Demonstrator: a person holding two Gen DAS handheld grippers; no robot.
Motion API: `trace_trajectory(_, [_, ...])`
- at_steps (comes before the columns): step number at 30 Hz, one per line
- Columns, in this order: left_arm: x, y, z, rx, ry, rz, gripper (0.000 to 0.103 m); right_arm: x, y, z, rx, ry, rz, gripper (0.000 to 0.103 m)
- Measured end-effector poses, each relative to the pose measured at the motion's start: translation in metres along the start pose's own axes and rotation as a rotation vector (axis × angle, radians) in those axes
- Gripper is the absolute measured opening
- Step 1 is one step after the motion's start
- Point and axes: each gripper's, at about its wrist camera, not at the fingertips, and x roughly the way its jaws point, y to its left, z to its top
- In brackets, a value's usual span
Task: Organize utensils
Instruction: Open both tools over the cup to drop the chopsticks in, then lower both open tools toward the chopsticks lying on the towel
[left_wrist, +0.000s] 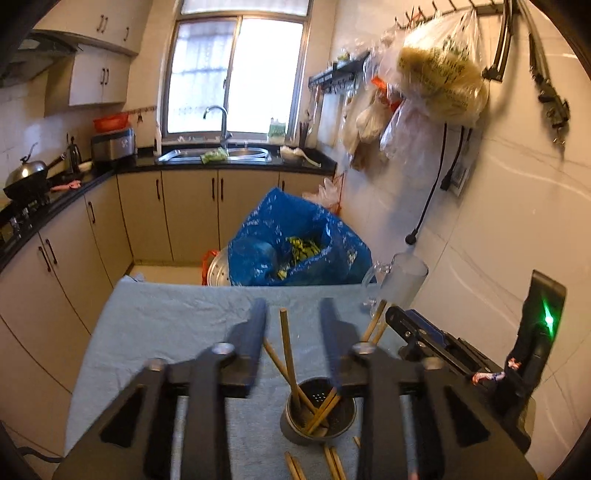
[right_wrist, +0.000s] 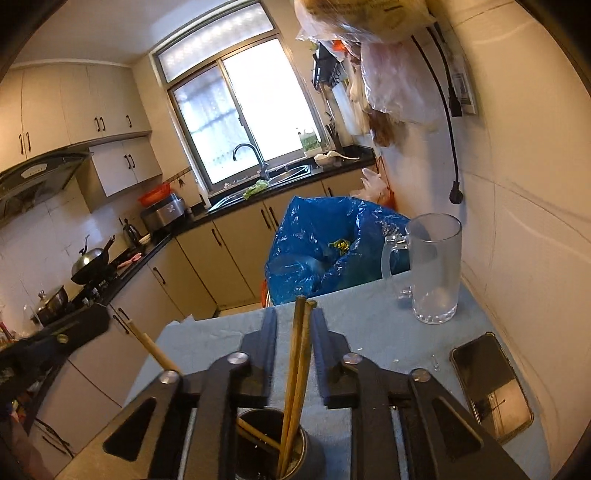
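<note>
Your left gripper (left_wrist: 293, 325) hangs over the near end of the worktop (left_wrist: 155, 325) with its fingers parted; a single wooden chopstick (left_wrist: 286, 350) stands up in the gap between them, and neither pad touches it. That stick leans out of the dark perforated holder (left_wrist: 319, 415), which sits on the pale blue cloth directly below the gripper and already carries several more chopsticks crossed inside it. A few loose chopsticks (left_wrist: 314, 465) lie flat on the cloth just in front of the holder, partly hidden by the gripper body.

Your right gripper (right_wrist: 294, 332) is parted too, with a pair of chopsticks (right_wrist: 297, 354) rising between its fingers from the same holder (right_wrist: 273, 446); the pads sit close beside the sticks, apart from them. Another chopstick (right_wrist: 153, 350) slants out to the left of it, its lower end hidden behind the gripper frame.

Around you, a tall frosted glass mug (right_wrist: 434, 269) stands upright near the far right corner of the worktop, handle facing left. A phone (right_wrist: 491, 384) lies face up near the right edge, close beside the right gripper's frame. Past the far edge, a blue plastic bag (left_wrist: 295, 243) bulges up with its mouth open, and a metal pot (left_wrist: 218, 269) sits against its left side. Plastic bags (left_wrist: 439, 70) hang from wall hooks above the right side.
</note>
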Motion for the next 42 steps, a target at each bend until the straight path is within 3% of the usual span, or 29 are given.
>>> trace_trajectory(2, [-0.020, 0.003, -0.001, 0.000, -0.026, 0.000, 0.036, -0.012, 0.000, 0.002, -0.002, -0.010, 0.010, 0.026])
trace_trajectory(5, [-0.048, 0.009, -0.011, 0.007, -0.045, -0.004, 0.041, -0.036, -0.002, 0.001, -0.012, -0.022, 0.022, 0.035])
trace_trajectory(7, [-0.066, 0.014, -0.021, 0.008, -0.058, -0.004, 0.051, -0.050, -0.004, -0.004, -0.023, -0.018, 0.025, 0.041])
trace_trajectory(12, [-0.093, 0.026, -0.058, 0.029, -0.039, 0.037, 0.056, -0.078, -0.013, -0.036, -0.064, 0.046, 0.007, 0.055])
trace_trajectory(14, [-0.096, 0.030, -0.079, 0.038, -0.019, 0.070, 0.059, -0.081, -0.020, -0.055, -0.087, 0.101, -0.012, 0.055])
trace_trajectory(18, [-0.081, 0.043, -0.126, 0.022, 0.064, 0.123, 0.061, -0.076, -0.036, -0.103, -0.138, 0.234, -0.045, 0.055])
trace_trajectory(22, [-0.051, 0.065, -0.175, -0.033, 0.217, 0.160, 0.061, -0.060, -0.051, -0.151, -0.177, 0.396, -0.064, 0.055])
trace_trajectory(25, [-0.029, 0.083, -0.207, -0.067, 0.332, 0.200, 0.060, -0.053, -0.056, -0.171, -0.203, 0.459, -0.075, 0.055])
trace_trajectory(31, [-0.010, 0.092, -0.235, -0.061, 0.418, 0.205, 0.057, -0.047, -0.053, -0.188, -0.251, 0.491, -0.082, 0.055])
trace_trajectory(40, [0.023, 0.067, -0.236, 0.000, 0.466, 0.175, 0.057, -0.031, -0.043, -0.190, -0.310, 0.500, -0.128, 0.050])
trace_trajectory(42, [0.031, 0.063, -0.237, 0.016, 0.481, 0.175, 0.050, -0.024, -0.041, -0.187, -0.325, 0.506, -0.136, 0.047])
